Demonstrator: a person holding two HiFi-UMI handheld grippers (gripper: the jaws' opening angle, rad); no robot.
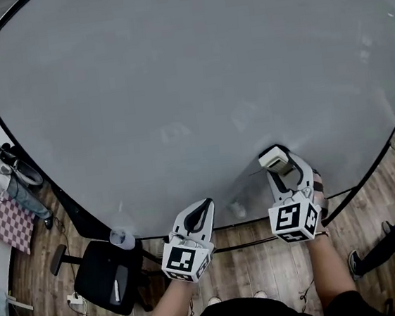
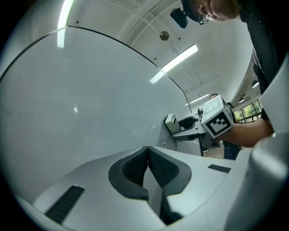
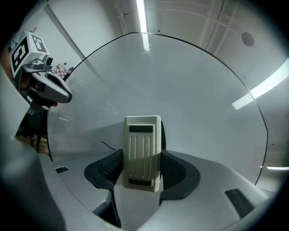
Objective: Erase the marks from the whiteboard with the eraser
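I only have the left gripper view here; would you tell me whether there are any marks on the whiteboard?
Observer: Yes. The right gripper view shows one short blue mark on the whiteboard, just left of the eraser.
Operator: Thank you. How is the eraser held?
Observer: The right gripper is shut on it, one jaw on each long side, its ribbed back facing that camera.
Operator: And what lies around my left gripper?
Observer: In the head view the left gripper sits at the whiteboard's lower edge, with an office chair on the floor to its left.
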